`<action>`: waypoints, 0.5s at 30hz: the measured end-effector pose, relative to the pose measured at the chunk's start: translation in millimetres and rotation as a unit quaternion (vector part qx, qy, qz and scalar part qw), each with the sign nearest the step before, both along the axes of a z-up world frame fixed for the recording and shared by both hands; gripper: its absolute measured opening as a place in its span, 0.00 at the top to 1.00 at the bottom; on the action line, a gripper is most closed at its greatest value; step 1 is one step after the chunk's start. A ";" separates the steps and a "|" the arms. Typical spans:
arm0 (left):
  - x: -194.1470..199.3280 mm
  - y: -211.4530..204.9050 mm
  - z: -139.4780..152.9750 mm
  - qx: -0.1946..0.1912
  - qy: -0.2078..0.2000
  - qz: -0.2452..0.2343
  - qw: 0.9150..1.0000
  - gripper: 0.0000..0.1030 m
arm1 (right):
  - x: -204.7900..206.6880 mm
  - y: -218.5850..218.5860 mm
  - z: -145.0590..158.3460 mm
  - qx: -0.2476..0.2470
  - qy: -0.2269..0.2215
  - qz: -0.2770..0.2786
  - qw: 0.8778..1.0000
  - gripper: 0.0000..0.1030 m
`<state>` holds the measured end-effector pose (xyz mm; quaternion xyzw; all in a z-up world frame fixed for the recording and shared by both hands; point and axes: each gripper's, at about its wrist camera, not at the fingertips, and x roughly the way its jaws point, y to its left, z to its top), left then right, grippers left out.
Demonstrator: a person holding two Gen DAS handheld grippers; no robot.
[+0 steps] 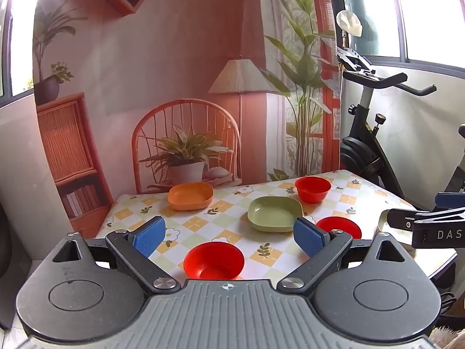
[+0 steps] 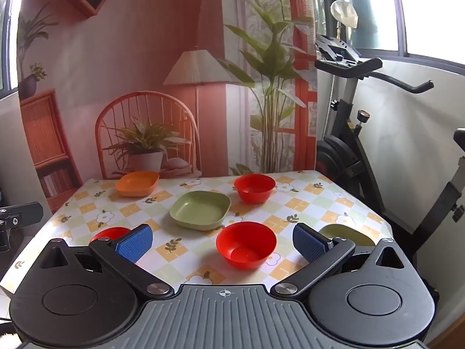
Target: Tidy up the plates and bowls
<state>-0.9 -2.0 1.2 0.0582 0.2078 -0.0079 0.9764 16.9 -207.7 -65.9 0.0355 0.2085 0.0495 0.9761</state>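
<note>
On the checked tablecloth lie an orange square plate [image 1: 190, 195] [image 2: 137, 183] at the back left and a green square plate [image 1: 274, 213] [image 2: 200, 209] in the middle. One red bowl [image 1: 313, 189] [image 2: 255, 187] stands at the back. My left gripper [image 1: 229, 237] is open above the near edge, with a second red bowl [image 1: 214, 260] just below its fingers. My right gripper [image 2: 222, 242] is open too, over a third red bowl [image 2: 246, 244] [image 1: 340, 226]. Another olive plate [image 2: 345, 234] peeks out behind its right finger.
The table [image 2: 328, 200] stands against a printed room backdrop [image 1: 174, 72]. An exercise bike [image 1: 372, 133] [image 2: 348, 151] is close to the table's right side. The table's right corner and near edge drop off beside the right gripper.
</note>
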 end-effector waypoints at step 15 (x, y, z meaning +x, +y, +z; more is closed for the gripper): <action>0.6 1.1 -0.8 -0.001 0.000 -0.001 1.000 0.07 | 0.1 -1.0 -1.3 0.000 -0.001 0.000 1.000 0.00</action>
